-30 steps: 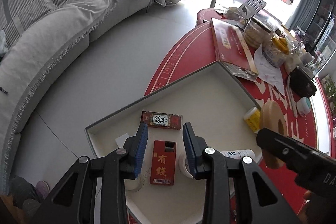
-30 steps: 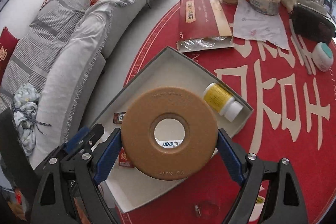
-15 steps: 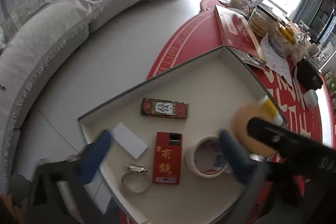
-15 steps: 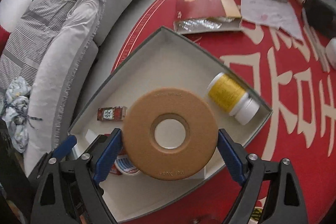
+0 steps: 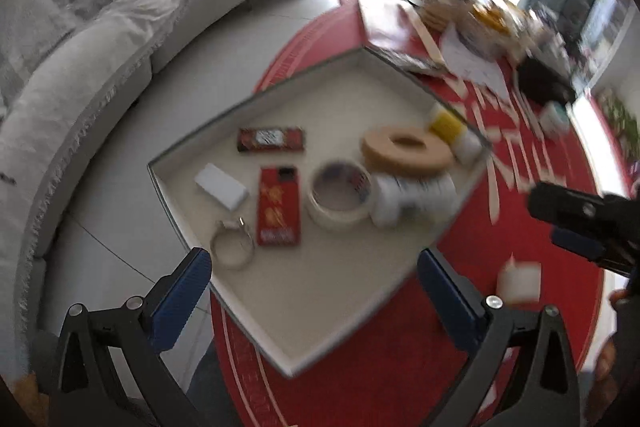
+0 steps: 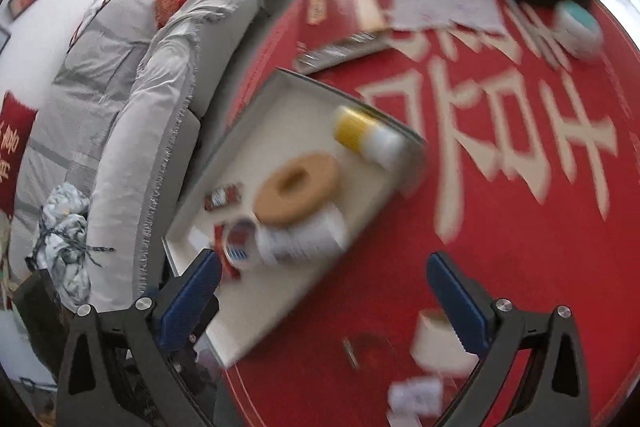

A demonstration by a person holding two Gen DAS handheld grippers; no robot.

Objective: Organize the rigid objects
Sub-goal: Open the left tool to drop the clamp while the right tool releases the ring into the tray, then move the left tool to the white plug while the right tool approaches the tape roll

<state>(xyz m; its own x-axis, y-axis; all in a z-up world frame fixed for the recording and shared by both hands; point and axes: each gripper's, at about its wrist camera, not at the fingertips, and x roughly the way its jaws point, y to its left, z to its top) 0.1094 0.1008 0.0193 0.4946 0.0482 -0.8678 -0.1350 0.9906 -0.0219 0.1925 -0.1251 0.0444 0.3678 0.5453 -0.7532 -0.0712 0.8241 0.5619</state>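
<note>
Both grippers, left [image 5: 316,291] and right [image 6: 324,291], are hanging spread and empty; the tan ring [image 5: 408,150] is sitting in the tray [image 5: 332,311], leaning on the white bottle [image 5: 412,197].

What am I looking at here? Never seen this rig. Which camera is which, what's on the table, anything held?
No robot: a person holds two handheld grippers, each with a fisheye camera looking along its blue fingers. One picture is from the left gripper, the other from the right gripper. Both are open and hold nothing. On the red table sits a tray with a tan ring, tape roll, white bottle, yellow bottle, two red boxes, a white block and a metal clamp. The pictures are motion-blurred.
</note>
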